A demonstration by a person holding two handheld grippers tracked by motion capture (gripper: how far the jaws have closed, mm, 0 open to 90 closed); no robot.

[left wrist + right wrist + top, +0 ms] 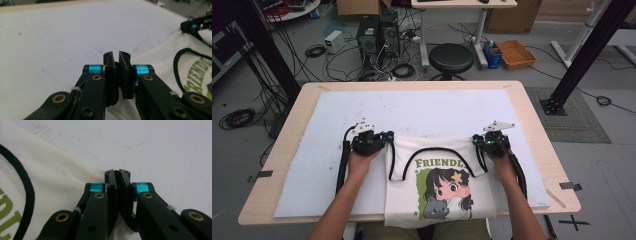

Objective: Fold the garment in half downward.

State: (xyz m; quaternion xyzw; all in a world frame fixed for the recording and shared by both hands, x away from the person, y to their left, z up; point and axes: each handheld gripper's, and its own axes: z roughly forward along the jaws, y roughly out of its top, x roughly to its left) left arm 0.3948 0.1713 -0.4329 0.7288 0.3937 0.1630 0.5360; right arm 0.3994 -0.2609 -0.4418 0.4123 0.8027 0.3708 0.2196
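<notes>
On the desk (532, 125) sits a white foam-looking mat (337, 150), and a cream t-shirt (439, 200) lies on the near part of it, chest print up, with its bottom hanging over the desk's near edge toward the person. It's got a cartoon girl with a cat and green lettering, plus black trim around the neckline.

The left gripper (388, 137) is at the shirt's left shoulder corner, and in the left gripper view (117, 56) its jaws are clamped together with cream fabric bunched up between and under them, so it's grasping the t-shirt (160, 62). The right gripper (477, 140) is at the other shoulder corner. Same deal in the right gripper view (117, 173): jaws pinched tight, with a bit of t-shirt (50, 177) cloth poking out below the pads. The two grippers are well apart, one at each end of the shirt's top edge, and that edge runs pretty much straight between them.

Past the far side of the desk, a black stool (452, 57) stands on the floor, near a tangle of cables (387, 65) and an orange tray (515, 53).
</notes>
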